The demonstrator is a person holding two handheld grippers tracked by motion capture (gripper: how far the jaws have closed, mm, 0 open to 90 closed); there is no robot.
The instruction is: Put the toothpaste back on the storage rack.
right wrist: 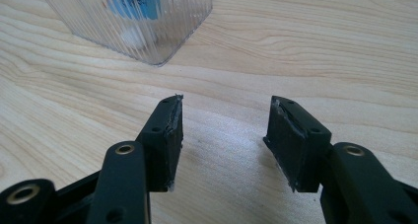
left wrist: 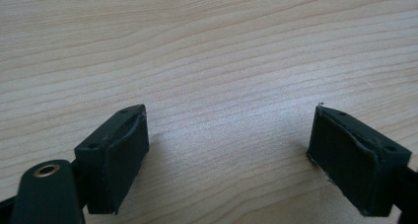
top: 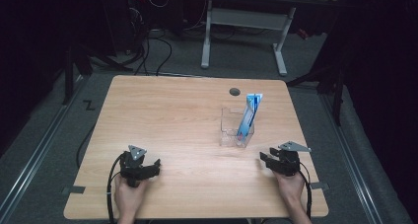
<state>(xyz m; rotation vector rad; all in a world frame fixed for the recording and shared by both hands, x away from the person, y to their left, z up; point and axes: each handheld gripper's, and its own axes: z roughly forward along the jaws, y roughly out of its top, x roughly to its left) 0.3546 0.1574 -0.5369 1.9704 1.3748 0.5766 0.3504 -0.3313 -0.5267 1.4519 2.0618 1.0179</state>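
Jaws of the right gripper [right wrist: 224, 135] stand partly apart with nothing but bare wood between them, low over the wooden table [top: 172, 115]. This gripper [top: 270, 160] sits just in front of and to the right of the clear plastic holder [top: 236, 128], near it but not touching; in the right gripper view a corner of the ribbed holder [right wrist: 148, 31] lies a little ahead of the jaw tips and to their left. Inside the holder a blue and white tube [top: 248, 116] stands tilted, its flat end sticking up above the rim and its white cap down at the bottom. The left gripper [top: 148, 168] is well apart from the holder, toward the table's near left edge; its jaws [left wrist: 226, 150] are spread wide over bare wood, holding nothing.
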